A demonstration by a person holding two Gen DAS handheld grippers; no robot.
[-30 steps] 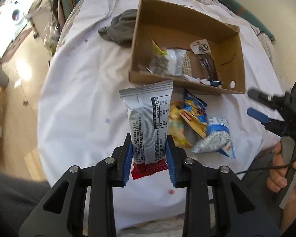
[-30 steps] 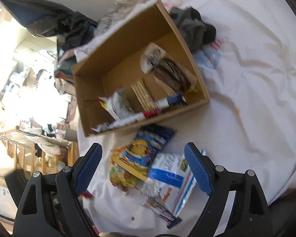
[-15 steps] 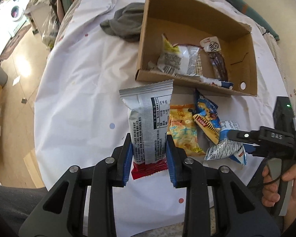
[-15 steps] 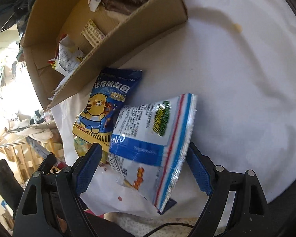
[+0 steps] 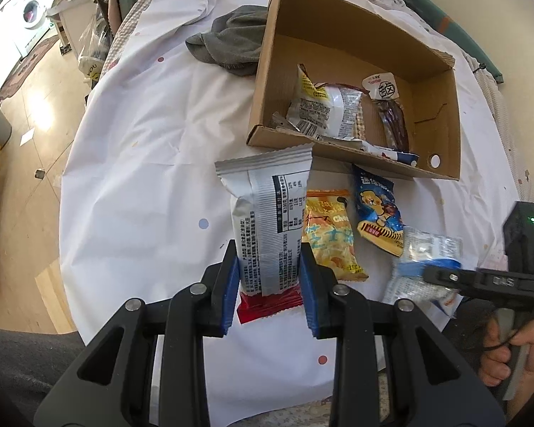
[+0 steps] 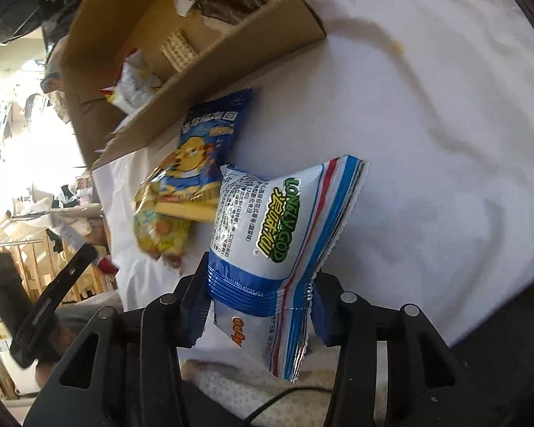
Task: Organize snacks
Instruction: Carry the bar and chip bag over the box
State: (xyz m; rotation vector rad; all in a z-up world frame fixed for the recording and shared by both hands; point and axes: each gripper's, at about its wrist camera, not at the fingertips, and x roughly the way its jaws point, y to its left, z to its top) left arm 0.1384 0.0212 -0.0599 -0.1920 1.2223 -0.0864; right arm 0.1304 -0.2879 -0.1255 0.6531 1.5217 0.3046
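My left gripper (image 5: 268, 267) is shut on a silver snack packet (image 5: 267, 206) with a red end, held upright above the white cloth. The jaws of my right gripper (image 6: 260, 291) are closing, and a blue and white snack bag (image 6: 284, 220) sits between them, crumpled where the pads press on it. Beside that bag lie a blue bear packet (image 6: 203, 149) and a yellow packet (image 6: 156, 227). Beyond them stands an open cardboard box (image 5: 338, 158) with several snacks inside. The blue and white snack bag (image 5: 423, 249) also shows at the right of the left wrist view.
A grey cloth (image 5: 231, 42) lies bunched against the box's left wall. The white tablecloth (image 5: 142, 142) ends at the left over a wooden floor. A person's hand (image 5: 498, 356) grips the right tool's handle at the lower right.
The right gripper came down over the blue and white bag, and its jaws narrowed onto it. The left gripper kept still with the silver packet.
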